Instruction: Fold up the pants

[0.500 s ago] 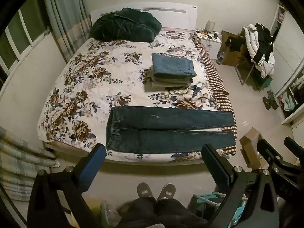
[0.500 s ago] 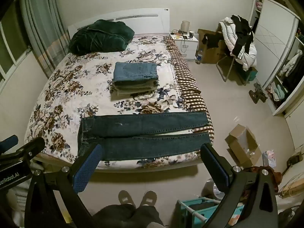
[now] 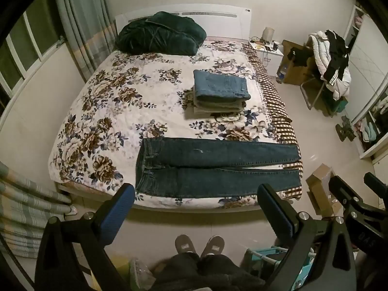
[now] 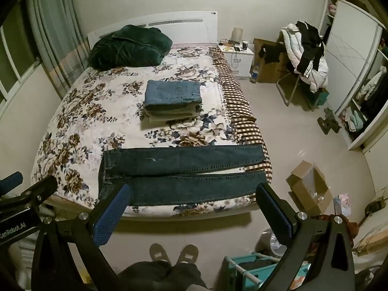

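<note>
Dark blue jeans [image 3: 213, 167] lie flat and unfolded across the foot of the floral bed [image 3: 116, 111], waistband at the left, both legs running right to the bed's edge; they also show in the right wrist view [image 4: 179, 174]. My left gripper [image 3: 195, 208] is open and empty, held above the floor in front of the bed, short of the jeans. My right gripper [image 4: 192, 208] is open and empty, likewise in front of the bed. Neither touches the jeans.
A stack of folded pants [image 3: 219, 92] sits mid-bed on the right. A dark green blanket [image 3: 160, 36] lies at the headboard. An open cardboard box [image 4: 309, 186] and a teal rack [image 4: 252, 269] stand on the floor. A chair with clothes [image 4: 305, 53] stands by the wardrobe.
</note>
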`<state>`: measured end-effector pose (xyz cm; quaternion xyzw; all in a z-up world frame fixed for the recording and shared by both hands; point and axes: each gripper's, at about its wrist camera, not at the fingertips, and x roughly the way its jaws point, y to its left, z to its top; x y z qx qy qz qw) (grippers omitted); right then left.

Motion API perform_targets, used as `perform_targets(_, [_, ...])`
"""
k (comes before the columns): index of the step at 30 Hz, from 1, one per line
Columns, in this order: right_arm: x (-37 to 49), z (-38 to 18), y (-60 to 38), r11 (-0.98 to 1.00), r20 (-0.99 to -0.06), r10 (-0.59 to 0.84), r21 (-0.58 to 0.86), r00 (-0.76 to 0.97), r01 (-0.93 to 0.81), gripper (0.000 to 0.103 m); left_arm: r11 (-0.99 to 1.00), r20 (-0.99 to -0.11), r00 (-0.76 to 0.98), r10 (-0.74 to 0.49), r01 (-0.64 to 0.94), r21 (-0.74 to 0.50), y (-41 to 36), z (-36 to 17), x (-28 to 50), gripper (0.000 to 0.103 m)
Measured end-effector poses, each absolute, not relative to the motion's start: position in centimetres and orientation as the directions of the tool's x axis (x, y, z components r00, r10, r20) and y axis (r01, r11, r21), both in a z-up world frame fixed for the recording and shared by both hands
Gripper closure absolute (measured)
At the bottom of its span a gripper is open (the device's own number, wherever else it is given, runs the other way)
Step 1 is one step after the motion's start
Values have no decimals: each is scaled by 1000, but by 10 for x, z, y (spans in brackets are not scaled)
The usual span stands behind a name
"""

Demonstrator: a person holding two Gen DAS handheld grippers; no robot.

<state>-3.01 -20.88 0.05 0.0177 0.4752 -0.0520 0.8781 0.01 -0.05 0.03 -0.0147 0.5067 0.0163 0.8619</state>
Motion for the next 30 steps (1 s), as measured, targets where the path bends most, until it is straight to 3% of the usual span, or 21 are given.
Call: perform_targets(30, [-29,6,-209,994,-833,-80,-25,548,108,0,999,-866,500,16,-47,-9,3,10,5,0])
